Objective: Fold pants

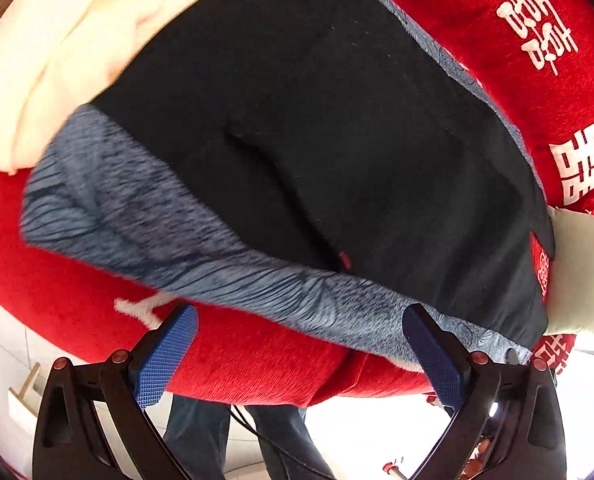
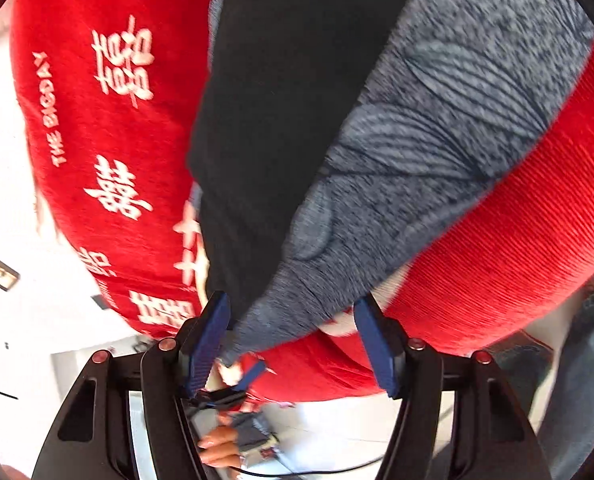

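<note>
The black pants (image 1: 337,128) lie flat on a grey-blue patterned cloth (image 1: 129,216) spread over a red blanket (image 1: 257,364). My left gripper (image 1: 301,352) is open and empty, its blue pads just short of the cloth's near edge. In the right wrist view the pants (image 2: 281,112) run away from me beside the grey cloth (image 2: 449,120). My right gripper (image 2: 293,340) is open; the corner of the grey cloth hangs between its pads, not pinched.
A cream blanket (image 1: 69,52) lies at the far left. The red blanket bears white characters (image 2: 121,60). A pale cushion (image 1: 581,272) sits at the right. The bed's edge, the person's jeans (image 1: 201,436) and the white floor lie below.
</note>
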Motion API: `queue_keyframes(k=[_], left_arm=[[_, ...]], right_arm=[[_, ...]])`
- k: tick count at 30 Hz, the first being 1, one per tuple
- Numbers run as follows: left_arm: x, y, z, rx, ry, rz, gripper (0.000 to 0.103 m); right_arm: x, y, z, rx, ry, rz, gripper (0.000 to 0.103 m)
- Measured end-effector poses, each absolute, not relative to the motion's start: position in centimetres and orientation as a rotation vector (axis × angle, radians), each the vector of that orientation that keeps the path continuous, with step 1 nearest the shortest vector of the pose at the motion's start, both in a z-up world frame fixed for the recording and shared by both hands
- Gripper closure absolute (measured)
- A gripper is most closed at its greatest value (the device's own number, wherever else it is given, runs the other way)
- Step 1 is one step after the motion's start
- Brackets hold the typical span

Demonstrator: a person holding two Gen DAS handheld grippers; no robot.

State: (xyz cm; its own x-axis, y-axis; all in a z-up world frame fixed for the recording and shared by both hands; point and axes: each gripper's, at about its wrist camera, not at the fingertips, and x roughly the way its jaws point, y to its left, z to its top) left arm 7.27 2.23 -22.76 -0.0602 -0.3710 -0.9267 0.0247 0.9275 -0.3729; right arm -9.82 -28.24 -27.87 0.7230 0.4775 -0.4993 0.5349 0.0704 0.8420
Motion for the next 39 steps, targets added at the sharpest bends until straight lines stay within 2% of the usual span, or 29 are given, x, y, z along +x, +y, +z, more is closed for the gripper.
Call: queue_keyframes(k=[4,7,24,25,26,27,28,34,39], left_arm=[[7.7,1.2,-22.6,-0.248,1.602,-0.332,0.0],[7.5,1.3,-22.4,-0.28,1.611,-0.342,0.0],[8.4,2.0,-22.1,-0.31,1.582,-0.354,0.0],[8.4,2.2,-22.2,-0.315,1.581,-0.355,0.0],[8.3,2.3,-22.1,-0.318,1.579,-0.355,0.0],[8.3,2.4,-22.0,-0.319,1.576,-0.354,0.0],[8.1,2.7,-21.8,-0.323,1.573,-0.356,0.0],[6.8,4.0,-20.9,-0.375,1.577,-0.39,0.0],[6.7,5.5,-21.3,-0.47,1.589,-0.352,0.0]], right_arm=[[-9.1,-28.9,-28.2,1.601,0.819,-0.049,0.035],[-8.4,-29.2,-27.7,1.611,0.793,-0.02,0.043],[-8.0,-29.1,-28.9,1.597,0.837,-0.014,0.043],[-8.0,-29.1,-29.0,1.601,0.84,-0.019,0.054],[-7.8,-29.1,-29.0,1.6,0.852,-0.04,0.078],[-7.7,-29.2,-29.1,1.601,0.878,-0.075,0.091],[-7.8,-29.3,-29.1,1.608,0.892,-0.103,0.095],[-7.7,-29.5,-25.6,1.641,0.785,-0.021,0.095],[-6.8,-29.8,-23.5,1.62,0.774,0.005,0.095]])
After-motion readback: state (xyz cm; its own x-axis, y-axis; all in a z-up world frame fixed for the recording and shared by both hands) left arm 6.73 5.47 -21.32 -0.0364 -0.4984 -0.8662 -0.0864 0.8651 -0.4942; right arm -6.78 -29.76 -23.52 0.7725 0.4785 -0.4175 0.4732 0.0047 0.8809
